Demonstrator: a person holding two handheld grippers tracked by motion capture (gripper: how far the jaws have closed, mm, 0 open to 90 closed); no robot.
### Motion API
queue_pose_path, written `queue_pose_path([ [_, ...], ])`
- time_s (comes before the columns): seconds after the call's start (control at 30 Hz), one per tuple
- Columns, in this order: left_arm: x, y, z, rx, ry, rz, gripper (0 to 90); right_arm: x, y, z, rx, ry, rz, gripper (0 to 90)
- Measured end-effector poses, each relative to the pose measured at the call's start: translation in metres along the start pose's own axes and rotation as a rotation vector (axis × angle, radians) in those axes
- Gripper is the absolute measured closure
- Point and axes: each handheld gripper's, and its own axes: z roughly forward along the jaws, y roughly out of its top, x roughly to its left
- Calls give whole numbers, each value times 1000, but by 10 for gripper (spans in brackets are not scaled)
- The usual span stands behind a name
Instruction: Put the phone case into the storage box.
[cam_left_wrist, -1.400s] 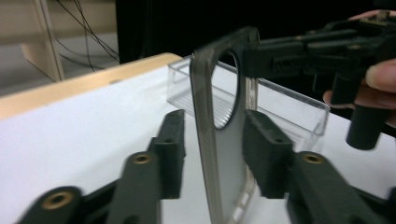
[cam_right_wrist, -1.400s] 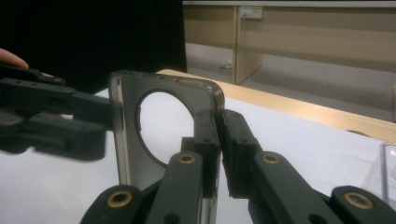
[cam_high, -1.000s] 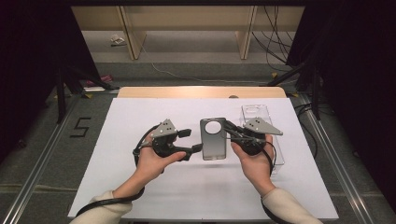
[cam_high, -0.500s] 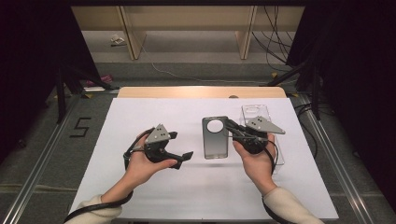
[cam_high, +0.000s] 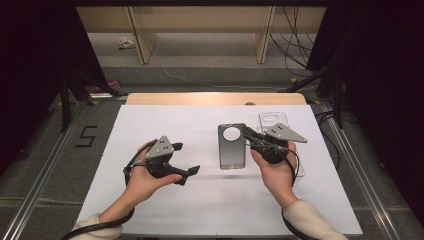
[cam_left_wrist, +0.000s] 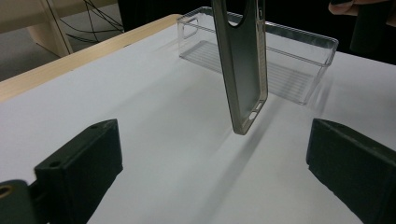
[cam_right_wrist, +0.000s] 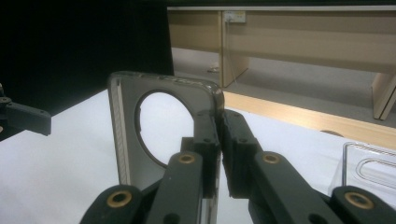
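A smoky grey phone case (cam_high: 231, 150) with a round camera hole is held just above the white table top (cam_high: 165, 120). My right gripper (cam_high: 246, 134) is shut on its right edge near the hole. The right gripper view has the jaws (cam_right_wrist: 219, 121) pinching the case's rim (cam_right_wrist: 130, 140). My left gripper (cam_high: 185, 158) stands open to the left of the case, apart from it. Its jaws have just been opening, with nothing between them. From the left gripper view (cam_left_wrist: 210, 163), the case (cam_left_wrist: 243, 70) hangs ahead, off the table.
A clear plastic case (cam_high: 272, 120) lies on the table under and behind my right hand, also seen as the clear case (cam_left_wrist: 280, 60) past the grey one. A wooden strip (cam_high: 215, 98) borders the table's far edge. Cables and shelving lie beyond.
My left gripper has let go of the grey case's left edge, moved left and toward the person, and spread its jaws wide. The right gripper and the case have stayed put.
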Motion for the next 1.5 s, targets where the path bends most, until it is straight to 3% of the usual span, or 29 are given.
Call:
queue_pose_path([
  [1.07, 7, -20, -29, -8, 49, -6, 15, -9, 8, -6, -17, -15, 19, 855],
  [1.5, 10, -26, -32, -2, 64, -5, 14, -12, 11, -9, -24, -18, 26, 855],
])
